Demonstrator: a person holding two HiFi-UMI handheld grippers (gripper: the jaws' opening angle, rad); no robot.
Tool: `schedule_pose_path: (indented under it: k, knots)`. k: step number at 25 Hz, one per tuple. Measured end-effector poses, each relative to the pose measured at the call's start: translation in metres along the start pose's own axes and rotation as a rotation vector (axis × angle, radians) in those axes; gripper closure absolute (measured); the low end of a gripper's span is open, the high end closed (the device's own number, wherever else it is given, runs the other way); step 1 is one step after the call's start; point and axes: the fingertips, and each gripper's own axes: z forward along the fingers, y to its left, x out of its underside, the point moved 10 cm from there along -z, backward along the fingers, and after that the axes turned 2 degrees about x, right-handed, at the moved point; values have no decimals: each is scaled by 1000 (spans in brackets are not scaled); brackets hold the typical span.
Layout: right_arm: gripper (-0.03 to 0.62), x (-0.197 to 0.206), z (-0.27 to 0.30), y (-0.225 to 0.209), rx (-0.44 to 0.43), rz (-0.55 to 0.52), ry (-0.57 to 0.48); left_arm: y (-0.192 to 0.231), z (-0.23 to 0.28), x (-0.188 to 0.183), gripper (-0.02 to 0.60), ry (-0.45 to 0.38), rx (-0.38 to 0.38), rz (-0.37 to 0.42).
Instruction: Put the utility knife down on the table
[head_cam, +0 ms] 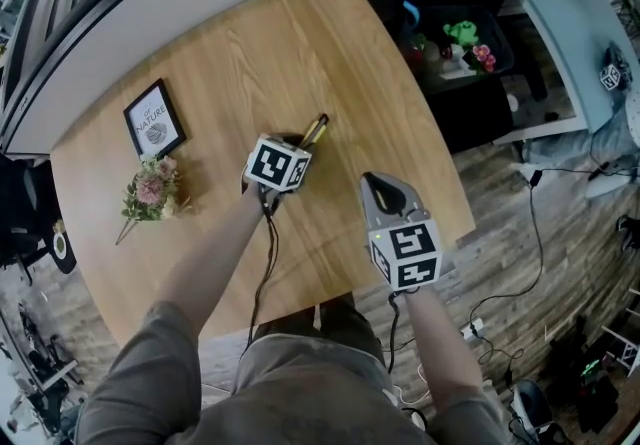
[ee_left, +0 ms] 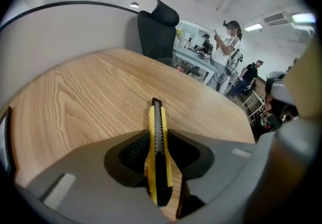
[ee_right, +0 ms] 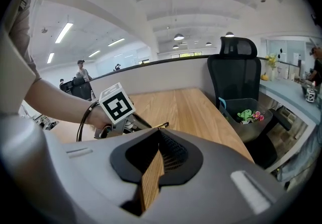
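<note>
Left gripper (ee_left: 160, 142) fingers (ee_left: 132, 151) pinch the utility knife (ee_left: 156, 117). Lay it flat on the counter (ee_left: 90, 92), then release. Right gripper (ee_right: 158, 142) fingers (ee_right: 174, 155) pressed together, empty.

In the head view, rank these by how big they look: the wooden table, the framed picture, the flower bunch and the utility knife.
1. wooden table
2. framed picture and flower bunch: about alike, so unranked
3. utility knife: smallest; only its end shows
</note>
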Motion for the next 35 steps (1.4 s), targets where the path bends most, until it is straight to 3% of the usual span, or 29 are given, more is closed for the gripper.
schedule_pose_path:
  k: [3,6,9,17,23,28,35]
  knots:
    - [583,-3,-8,1,3,6,-17,0,-2,-2,450,-5,16,0]
    - [583,-9,-19,4,-4,9,-41,-4,-16,-7,364,-25,11,30]
    - [583,-23,-38,8,-16,17,-88,-14,-45,-14,364,-80,-28,70]
    - [583,-67,-112,21,18,20,-287,-65,-153,-42,398,-360,-4,227]
    - [583,-88,-171,37,37,5,-408,-112,-235,-48,469,-542,0,322]
    - [583,-98,-209,53,49,-38,-468,-139,-282,-38,483,-640,-6,301]
    - [583,-96,-239,71,47,-20,-509,-161,-326,-14,528,-795,-17,232]
